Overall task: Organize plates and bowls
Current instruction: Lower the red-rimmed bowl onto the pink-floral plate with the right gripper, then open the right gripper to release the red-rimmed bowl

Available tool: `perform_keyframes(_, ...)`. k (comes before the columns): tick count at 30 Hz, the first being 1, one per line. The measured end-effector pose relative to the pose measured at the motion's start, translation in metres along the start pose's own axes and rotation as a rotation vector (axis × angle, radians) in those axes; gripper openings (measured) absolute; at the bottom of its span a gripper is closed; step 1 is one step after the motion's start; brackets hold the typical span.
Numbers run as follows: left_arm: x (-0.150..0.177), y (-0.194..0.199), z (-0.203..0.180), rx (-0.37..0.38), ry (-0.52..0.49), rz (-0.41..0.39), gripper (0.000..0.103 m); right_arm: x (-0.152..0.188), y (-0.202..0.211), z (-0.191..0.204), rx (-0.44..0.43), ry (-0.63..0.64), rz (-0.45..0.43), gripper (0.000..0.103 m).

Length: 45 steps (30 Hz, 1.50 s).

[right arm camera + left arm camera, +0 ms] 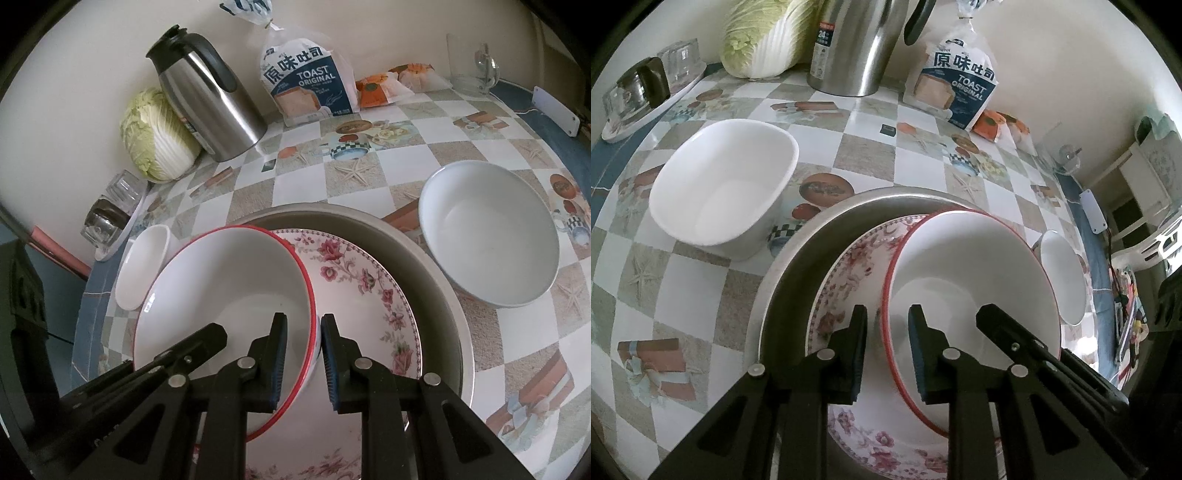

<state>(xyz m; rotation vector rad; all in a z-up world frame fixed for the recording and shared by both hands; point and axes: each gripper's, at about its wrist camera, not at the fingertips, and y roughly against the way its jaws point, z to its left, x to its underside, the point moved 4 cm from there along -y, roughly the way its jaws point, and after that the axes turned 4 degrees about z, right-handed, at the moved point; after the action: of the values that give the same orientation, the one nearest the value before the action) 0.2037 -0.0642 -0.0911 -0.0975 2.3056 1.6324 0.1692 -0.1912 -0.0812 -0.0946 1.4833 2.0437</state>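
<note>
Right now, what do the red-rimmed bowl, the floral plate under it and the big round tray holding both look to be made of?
Red-rimmed bowl: glazed ceramic or possibly melamine, judging by the glossy white inside with soft highlights.
Floral plate: likely glazed porcelain; smooth sheen and a printed pink flower pattern.
Round tray: appears to be metal with a dull brushed finish; grey, matte, thin raised rim.

left tool [886, 354] | black, blue pads, silver pins | right tool [303, 358] alike
</note>
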Motion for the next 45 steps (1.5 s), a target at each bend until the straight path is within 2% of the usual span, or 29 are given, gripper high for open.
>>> perform_keyframes(2, -0.001, 0.003, 0.001, 0.003, 0.002, -0.008, 0.024, 0.0, 0.001, 0.0, 0.0, 0.001, 0.002, 0.022)
perform_keyframes(5, -0.001, 0.009, 0.001, 0.004, 0.001, -0.026, 0.032, 0.0, 0.002, -0.001, 0.005, 0.005, -0.004, 0.022)
perform_keyframes(13, -0.005, 0.025, -0.001, 0.001, -0.008, -0.069, 0.033, -0.004, 0.016, 0.0, 0.019, 0.018, -0.04, 0.022)
perform_keyframes(17, -0.008, 0.039, -0.001, 0.003, -0.006, -0.109, 0.047, -0.007, 0.029, -0.001, 0.029, 0.023, -0.071, 0.021)
perform_keyframes(21, -0.011, 0.054, 0.001, -0.005, 0.003, -0.151, 0.055, -0.011, 0.042, -0.004, 0.041, 0.014, -0.105, 0.046)
perform_keyframes(27, -0.014, 0.072, 0.009, -0.066, 0.004, -0.207, 0.07, -0.014, 0.057, -0.001, 0.035, 0.021, -0.155, 0.07)
perform_keyframes(28, -0.014, 0.073, 0.011, -0.078, 0.008, -0.213, 0.072, -0.014, 0.058, -0.001, 0.035, 0.022, -0.159, 0.071)
perform_keyframes(30, -0.015, 0.074, 0.016, -0.113, 0.018, -0.22, 0.085, -0.014, 0.06, -0.001, 0.037, 0.025, -0.168, 0.077)
perform_keyframes(34, -0.015, 0.075, 0.024, -0.117, 0.052, -0.214, 0.085, -0.012, 0.061, -0.001, 0.044, 0.032, -0.173, 0.085)
perform_keyframes(38, -0.015, 0.078, 0.028, -0.121, 0.061, -0.219, 0.088, -0.011, 0.062, 0.0, 0.043, 0.038, -0.181, 0.101)
perform_keyframes(45, -0.018, 0.087, 0.034, -0.143, 0.073, -0.26, 0.091, -0.009, 0.072, 0.001, 0.033, 0.031, -0.227, 0.103)
